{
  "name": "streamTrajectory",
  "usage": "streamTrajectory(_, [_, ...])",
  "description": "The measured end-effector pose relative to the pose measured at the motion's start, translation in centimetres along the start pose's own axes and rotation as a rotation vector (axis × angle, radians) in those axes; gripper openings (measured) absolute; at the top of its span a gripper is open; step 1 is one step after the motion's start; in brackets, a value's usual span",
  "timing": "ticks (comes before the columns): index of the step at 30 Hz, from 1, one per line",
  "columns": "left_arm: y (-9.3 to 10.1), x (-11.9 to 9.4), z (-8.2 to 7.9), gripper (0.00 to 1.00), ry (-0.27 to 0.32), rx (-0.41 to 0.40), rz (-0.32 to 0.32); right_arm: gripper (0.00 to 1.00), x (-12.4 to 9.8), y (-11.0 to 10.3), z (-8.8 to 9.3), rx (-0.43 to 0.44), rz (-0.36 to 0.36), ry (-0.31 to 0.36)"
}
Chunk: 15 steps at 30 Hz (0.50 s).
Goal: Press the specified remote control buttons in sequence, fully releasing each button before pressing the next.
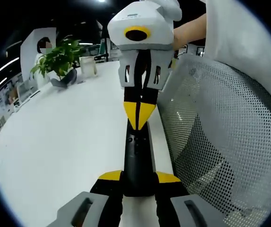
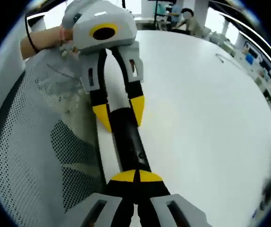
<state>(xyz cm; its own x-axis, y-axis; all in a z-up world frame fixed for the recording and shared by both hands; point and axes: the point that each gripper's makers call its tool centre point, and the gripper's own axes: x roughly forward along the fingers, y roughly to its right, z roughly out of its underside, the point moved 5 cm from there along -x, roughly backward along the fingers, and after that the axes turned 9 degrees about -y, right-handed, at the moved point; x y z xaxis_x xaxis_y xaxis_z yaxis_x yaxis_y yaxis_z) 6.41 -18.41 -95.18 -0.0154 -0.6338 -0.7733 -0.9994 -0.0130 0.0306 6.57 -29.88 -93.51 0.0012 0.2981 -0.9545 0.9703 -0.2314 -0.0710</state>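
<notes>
Remote control (image 1: pixel 137 158), black and slim, lies along the edge of the white worktop (image 1: pixel 64 142), beside a white mesh chair back (image 1: pixel 220 142). Left tongs (image 1: pixel 138 178) are clamped on its near end, yellow tips on either side. Right tongs (image 2: pixel 134 176) are brought together, tips touching and resting on the remote's other end. A potted plant (image 1: pixel 57 59) and a glass jar (image 1: pixel 88 66) stand at the worktop's far end.

Likely an office, white table (image 1: pixel 64 137), mesh chair (image 1: pixel 220 142), potted plant (image 1: pixel 57 59)
</notes>
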Motion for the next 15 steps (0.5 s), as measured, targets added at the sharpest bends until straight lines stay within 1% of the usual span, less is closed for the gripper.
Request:
streamTrajectory(4, [-0.1, 0.0, 0.0, 0.25, 0.001, -0.002, 0.001, 0.0, -0.1, -0.1, 0.0, 0.003, 0.0, 0.012])
streamTrajectory(7, [-0.2, -0.1, 0.0, 0.25, 0.0, -0.002, 0.0, 0.0, -0.2, -0.3, -0.3, -0.035, 0.008, 0.006])
streamTrajectory(11, [-0.2, -0.1, 0.0, 0.25, -0.001, -0.002, 0.0, 0.0, -0.3, -0.5, -1.1, -0.097, 0.024, 0.02])
streamTrajectory(13, [-0.3, -0.1, 0.0, 0.25, -0.001, -0.001, 0.0, 0.0, -0.1, -0.4, -1.2, -0.13, 0.033, 0.005])
streamTrajectory(15, [-0.3, -0.1, 0.0, 0.25, -0.002, -0.001, 0.0, 0.0, 0.2, -0.4, -1.1, -0.143, 0.028, -0.007])
